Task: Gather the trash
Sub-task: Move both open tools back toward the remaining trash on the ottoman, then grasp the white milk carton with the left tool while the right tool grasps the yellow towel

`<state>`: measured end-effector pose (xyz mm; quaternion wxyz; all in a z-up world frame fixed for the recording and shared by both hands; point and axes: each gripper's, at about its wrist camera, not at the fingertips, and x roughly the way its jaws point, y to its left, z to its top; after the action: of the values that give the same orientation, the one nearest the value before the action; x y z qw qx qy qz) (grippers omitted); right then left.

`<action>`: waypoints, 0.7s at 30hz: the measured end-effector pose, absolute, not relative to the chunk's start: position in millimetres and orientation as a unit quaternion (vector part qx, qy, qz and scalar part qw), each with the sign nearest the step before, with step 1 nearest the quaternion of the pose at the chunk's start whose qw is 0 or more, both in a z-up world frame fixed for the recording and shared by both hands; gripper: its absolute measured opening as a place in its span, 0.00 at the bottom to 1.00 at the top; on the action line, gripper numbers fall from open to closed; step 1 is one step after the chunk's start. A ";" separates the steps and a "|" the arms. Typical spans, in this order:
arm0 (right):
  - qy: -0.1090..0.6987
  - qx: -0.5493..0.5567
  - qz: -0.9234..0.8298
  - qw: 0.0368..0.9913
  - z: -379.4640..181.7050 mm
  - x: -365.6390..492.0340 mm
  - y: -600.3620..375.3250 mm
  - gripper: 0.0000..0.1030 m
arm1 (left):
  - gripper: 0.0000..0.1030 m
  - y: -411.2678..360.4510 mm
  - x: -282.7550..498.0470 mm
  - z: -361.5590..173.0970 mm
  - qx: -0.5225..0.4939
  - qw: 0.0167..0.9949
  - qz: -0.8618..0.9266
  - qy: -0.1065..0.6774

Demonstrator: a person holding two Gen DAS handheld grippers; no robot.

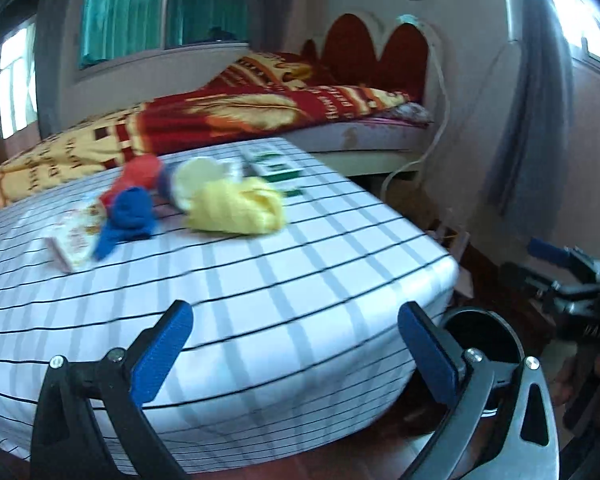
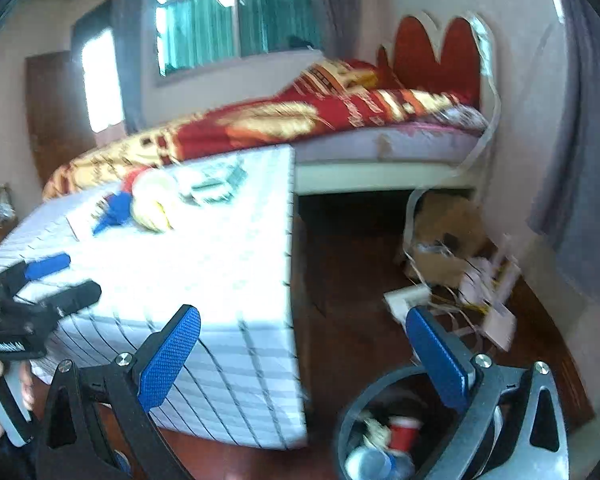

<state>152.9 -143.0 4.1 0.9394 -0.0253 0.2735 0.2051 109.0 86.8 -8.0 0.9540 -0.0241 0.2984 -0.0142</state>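
A table with a white striped cloth [image 1: 260, 280] carries a pile of trash: a crumpled yellow bag [image 1: 236, 208], a blue wrapper [image 1: 128, 216], a red item [image 1: 140, 172], a small printed box [image 1: 74, 240] and green-and-white cartons [image 1: 272, 162]. My left gripper [image 1: 296, 344] is open and empty, low over the table's near edge. My right gripper [image 2: 304, 356] is open and empty, beside the table's corner, above a black round bin [image 2: 352, 420] that holds a red cup [image 2: 404, 432] and other litter. The left gripper also shows in the right wrist view [image 2: 56, 276].
A bed with a red and yellow blanket [image 1: 228, 116] stands right behind the table. A cardboard box [image 2: 448, 236] and tangled cables with white boxes [image 2: 488, 296] lie on the dark wooden floor at the right. The bin's rim shows in the left wrist view [image 1: 480, 332].
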 end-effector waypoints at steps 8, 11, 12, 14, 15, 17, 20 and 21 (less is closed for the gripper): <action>0.265 -0.066 0.267 0.924 22.6 171.4 -55.6 1.00 | 0.90 175.2 100.6 -7.3 -0.041 0.953 0.052 0.295; 0.260 -0.083 0.295 0.916 27.0 176.7 -18.9 1.00 | 0.83 202.4 102.2 -8.8 -0.052 0.949 0.073 0.301; 0.260 -0.091 0.302 0.912 27.5 178.2 -6.2 1.00 | 0.83 211.0 102.5 -8.9 -0.055 0.949 0.081 0.299; 0.263 -0.103 0.313 0.907 28.1 186.9 15.8 1.00 | 0.83 226.0 106.9 -8.4 -0.052 0.949 0.097 0.296; 0.264 -0.105 0.318 0.904 28.2 190.9 22.8 1.00 | 0.83 231.4 108.8 -7.5 -0.053 0.949 0.102 0.294; 0.269 -0.111 0.323 0.900 27.6 201.2 36.2 1.00 | 0.83 246.2 117.5 -7.3 -0.057 0.948 0.105 0.295; 0.283 -0.130 0.330 0.891 21.4 221.8 57.5 1.00 | 0.83 268.2 138.8 -11.6 -0.056 0.945 0.113 0.303; 0.288 -0.140 0.328 0.889 18.6 228.1 63.8 1.00 | 0.83 275.1 145.7 -13.8 -0.056 0.943 0.116 0.307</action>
<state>228.1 63.8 18.6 0.8886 -0.1400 0.2881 0.3283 145.7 275.1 -13.8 0.9430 -0.0556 0.3069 0.1159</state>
